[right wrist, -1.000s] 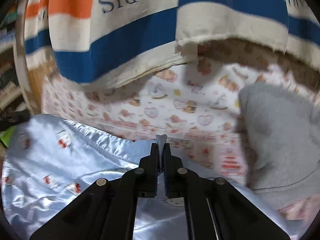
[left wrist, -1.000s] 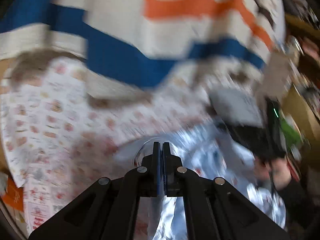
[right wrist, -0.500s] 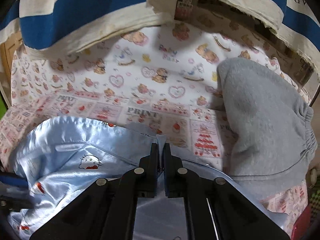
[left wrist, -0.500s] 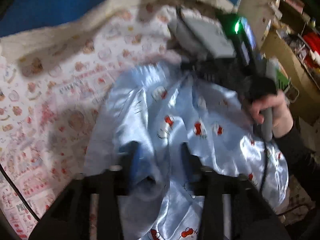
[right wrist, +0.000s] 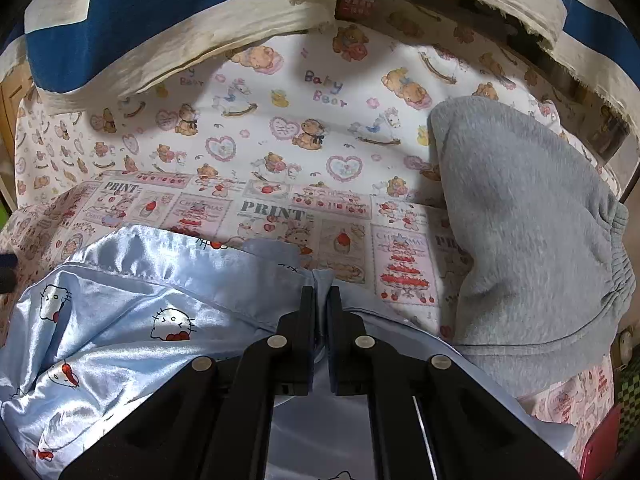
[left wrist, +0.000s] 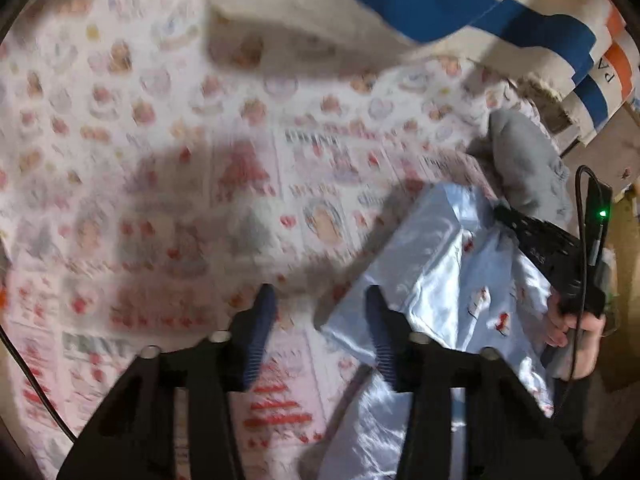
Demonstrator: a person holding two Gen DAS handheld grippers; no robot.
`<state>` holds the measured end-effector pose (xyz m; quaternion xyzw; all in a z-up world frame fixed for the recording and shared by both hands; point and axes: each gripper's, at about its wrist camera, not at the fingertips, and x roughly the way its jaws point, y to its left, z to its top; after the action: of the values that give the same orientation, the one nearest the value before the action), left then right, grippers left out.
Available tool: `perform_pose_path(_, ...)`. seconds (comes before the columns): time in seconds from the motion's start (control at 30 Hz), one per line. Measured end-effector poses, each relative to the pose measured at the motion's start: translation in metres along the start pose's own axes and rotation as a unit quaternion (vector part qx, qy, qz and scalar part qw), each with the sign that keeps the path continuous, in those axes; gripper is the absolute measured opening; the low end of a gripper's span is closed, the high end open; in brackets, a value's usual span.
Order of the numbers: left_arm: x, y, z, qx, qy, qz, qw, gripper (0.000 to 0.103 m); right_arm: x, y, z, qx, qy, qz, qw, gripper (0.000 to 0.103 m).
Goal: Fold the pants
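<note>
My right gripper point(right wrist: 321, 294) is clamped on the pants' point(right wrist: 120, 320) edge at 12 o'clock. My left gripper point(left wrist: 318, 308) stands spread, empty, over the sheet point(left wrist: 160, 160); the pants lie at its 3 o'clock, touching the grey garment point(right wrist: 528, 240).

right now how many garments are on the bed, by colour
light blue satin pants: 1, pinched in the right claw
grey sweatpants: 1, lying beside them
total: 2

Right gripper point(right wrist: 321, 294) clamped on satin pants point(right wrist: 132, 312)
</note>
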<state>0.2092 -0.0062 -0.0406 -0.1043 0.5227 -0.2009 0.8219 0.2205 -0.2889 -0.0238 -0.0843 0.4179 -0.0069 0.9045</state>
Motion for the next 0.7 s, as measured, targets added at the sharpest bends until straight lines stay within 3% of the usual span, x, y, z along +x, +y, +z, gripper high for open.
perform_pose_path(0.1,0.005,-0.002,-0.002,0.006,0.023,-0.025,0.9994,0.037,0.000,0.000,0.000,-0.001,-0.001,-0.001,1.000,0.004)
perform_pose_path(0.27,0.005,-0.013,-0.010,0.016,0.043,-0.020,0.9987,0.031,-0.002,-0.002,0.000,-0.002,-0.007,0.001,1.000,0.004)
perform_pose_path(0.3,0.005,-0.011,-0.012,0.016,0.044,-0.021,0.9987,0.025,-0.003,-0.002,-0.001,-0.002,-0.008,0.002,1.000,0.004)
perform_pose_path(0.33,0.007,-0.010,-0.012,0.013,0.047,-0.023,0.9985,0.009,-0.004,-0.002,-0.001,-0.002,-0.010,0.002,1.000,0.004)
perform_pose_path(0.37,0.010,-0.009,-0.012,0.009,0.049,-0.027,0.9984,0.000,-0.004,-0.003,-0.001,-0.001,-0.011,0.004,1.000,0.004)
perform_pose_path(0.4,0.011,-0.008,-0.012,0.006,0.047,-0.032,0.9984,0.001,-0.005,-0.003,-0.001,-0.002,-0.012,0.005,1.000,0.004)
perform_pose_path(0.6,-0.005,-0.009,-0.005,0.006,-0.015,-0.002,0.9999,0.001,-0.013,0.001,-0.002,-0.014,-0.033,0.018,0.999,0.004)
perform_pose_path(0.7,-0.025,-0.003,0.000,-0.006,-0.078,0.072,0.9943,0.001,-0.027,0.014,-0.002,-0.033,-0.069,0.032,0.997,0.004)
